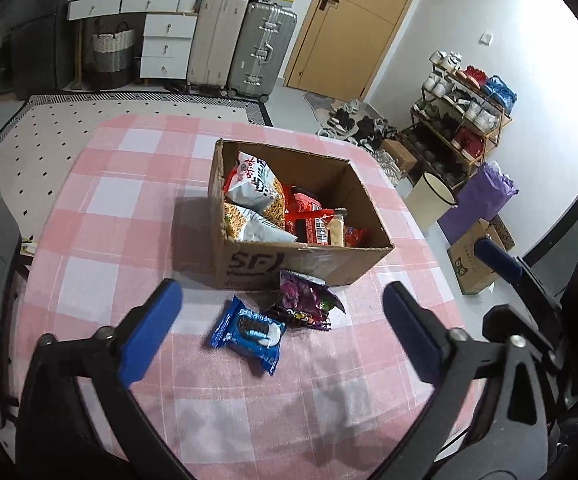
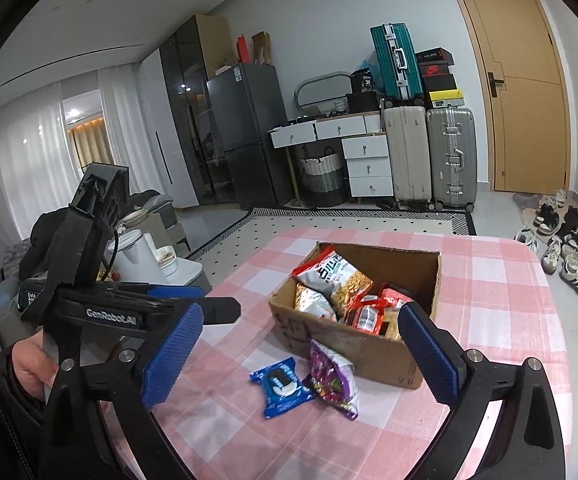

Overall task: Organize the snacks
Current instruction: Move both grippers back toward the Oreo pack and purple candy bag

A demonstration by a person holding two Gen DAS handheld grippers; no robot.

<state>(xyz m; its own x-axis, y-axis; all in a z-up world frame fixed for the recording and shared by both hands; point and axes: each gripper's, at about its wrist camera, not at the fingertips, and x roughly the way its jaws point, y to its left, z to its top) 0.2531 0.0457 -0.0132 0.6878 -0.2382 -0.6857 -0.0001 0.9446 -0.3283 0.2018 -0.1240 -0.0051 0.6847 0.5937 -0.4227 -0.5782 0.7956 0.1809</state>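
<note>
A tabletop (image 1: 129, 208) covered in a pink and white checked cloth fills the foreground of both wrist views. On it stands an open brown cardboard box (image 1: 309, 266), its near wall printed with dark lettering. The box already holds several snacks: two silver and yellow crinkled bags of crisp sticks (image 1: 255, 190) lean against its left side, with red wrapped packets (image 1: 309, 216) and a pale wrapped biscuit packet (image 1: 337, 230) beside them.

Two snacks lie outside, on the cloth just in front of the box's near wall. One is a blue plastic packet of sandwich cookies (image 1: 249, 334), lying flat. The other is a purple foil candy bag (image 1: 309, 304), just to the right of the cookies, its top edge very near or touching the box.

The left gripper (image 1: 285, 340) hangs above the tabletop with its blue-padded fingers spread wide; the cookie packet shows between them, but nothing is gripped. The right gripper (image 2: 303, 354) likewise has its fingers spread wide and empty, with both loose snacks showing in the gap. In the right wrist view the left gripper appears at the left edge, held by a hand (image 2: 33, 364).

The sorting looks mostly done: most snacks are boxed, and these two packets appear to be what remains.
</note>
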